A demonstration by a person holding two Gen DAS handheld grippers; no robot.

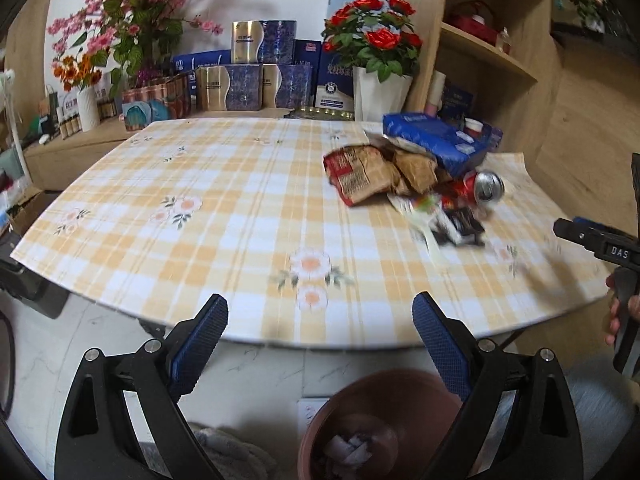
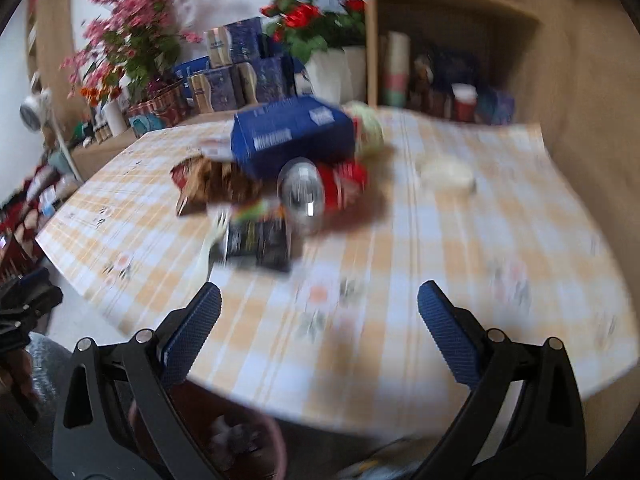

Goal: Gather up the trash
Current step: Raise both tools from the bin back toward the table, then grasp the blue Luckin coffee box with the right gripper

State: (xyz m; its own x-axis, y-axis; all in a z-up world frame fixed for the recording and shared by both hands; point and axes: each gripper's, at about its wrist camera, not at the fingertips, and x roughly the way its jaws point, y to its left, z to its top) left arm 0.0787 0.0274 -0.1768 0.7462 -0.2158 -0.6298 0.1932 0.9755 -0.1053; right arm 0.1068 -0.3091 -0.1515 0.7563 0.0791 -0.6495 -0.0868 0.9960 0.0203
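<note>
Grippers are hanging at the near table edge: your left gripper (image 1: 320, 344) and right gripper (image 2: 319, 340) are both gaping wide, gripping nothing, with the brown bin (image 1: 384, 400) sitting below you. Farther in, toward the right, trash is lying heaped on the checked tablecloth (image 1: 200, 240): black wrapper (image 2: 260, 244), red can (image 2: 320, 188), brown bag (image 1: 360, 172), blue box (image 2: 292, 136).

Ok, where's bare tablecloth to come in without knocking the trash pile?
Bare cloth: the whole table left of the brown wrapper, and the near strip up to the edge by the bin. Crowded: the far right corner, with the blue box, red can and black packet.
</note>
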